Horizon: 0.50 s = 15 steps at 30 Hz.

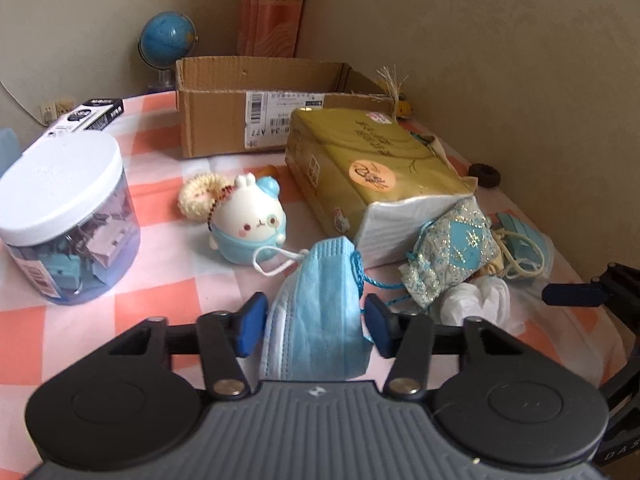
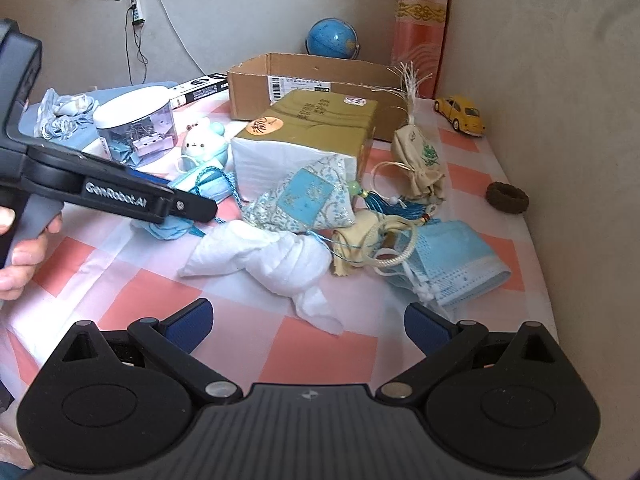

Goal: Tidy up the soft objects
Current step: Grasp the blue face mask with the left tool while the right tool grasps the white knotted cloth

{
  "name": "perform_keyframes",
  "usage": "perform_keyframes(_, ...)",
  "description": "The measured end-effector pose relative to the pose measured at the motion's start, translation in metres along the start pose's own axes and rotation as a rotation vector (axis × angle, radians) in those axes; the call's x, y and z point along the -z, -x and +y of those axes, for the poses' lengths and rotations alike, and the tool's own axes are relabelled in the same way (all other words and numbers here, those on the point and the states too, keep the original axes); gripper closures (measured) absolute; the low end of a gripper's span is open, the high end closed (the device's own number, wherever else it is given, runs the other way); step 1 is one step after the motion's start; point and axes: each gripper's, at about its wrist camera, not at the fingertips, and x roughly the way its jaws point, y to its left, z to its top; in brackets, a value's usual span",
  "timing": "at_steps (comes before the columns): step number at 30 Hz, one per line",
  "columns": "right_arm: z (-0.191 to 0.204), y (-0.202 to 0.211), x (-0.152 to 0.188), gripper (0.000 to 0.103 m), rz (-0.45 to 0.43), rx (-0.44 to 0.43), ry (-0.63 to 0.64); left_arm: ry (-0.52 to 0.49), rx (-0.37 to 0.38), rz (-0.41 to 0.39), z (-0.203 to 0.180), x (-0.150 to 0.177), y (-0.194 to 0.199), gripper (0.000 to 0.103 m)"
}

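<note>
While the left tongs (image 1: 314, 320) straddled a blue face mask (image 1: 320, 304) low in the frame's centre, their blue pads stood just beside its two edges without visibly squeezing it, so they read as spread around it rather than pinching. Judged from this, the step in hand was the pick-up of that mask; the next move would call for pressing the pads together on the pleated cloth and lifting clear of the white ear loop and the blue cord lying across it. The likely destination, as a guess, was the cardboard box (image 1: 256, 116) at upper centre.

The right tongs (image 2: 308, 322) were spread wide and held nothing, hovering over a white cloth (image 2: 276, 260) at mid-frame. A second face mask (image 2: 456, 264) lay at right, near a patterned blue pouch (image 2: 308, 200) leaning on the tissue pack (image 2: 304, 148).

Readable writing: "GenRobot.AI" on the left tool's arm in the right-wrist view; "A77" printed sideways on the box's shipping label. The tissue pack's printing and orange sticker were not legible. The checked counter (image 1: 160, 280) also carried a rabbit toy (image 1: 250, 224) and a white-lidded jar (image 1: 68, 220).
</note>
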Motion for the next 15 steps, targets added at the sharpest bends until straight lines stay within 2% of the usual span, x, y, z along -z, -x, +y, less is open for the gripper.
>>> perform_keyframes(5, 0.006, -0.005, -0.004, 0.000, 0.005, -0.016, 0.016, -0.017, -0.001, 0.010, 0.002, 0.003, 0.006, 0.063)
perform_keyframes(12, 0.018, -0.018, -0.011, 0.000, 0.016, -0.054, 0.048, -0.055, -0.055, 0.033, 0.010, 0.014, 0.027, 0.063)
perform_keyframes(15, 0.022, -0.022, -0.015, 0.000, 0.014, -0.063, 0.051, -0.072, -0.052, 0.047, 0.015, 0.018, 0.036, 0.060)
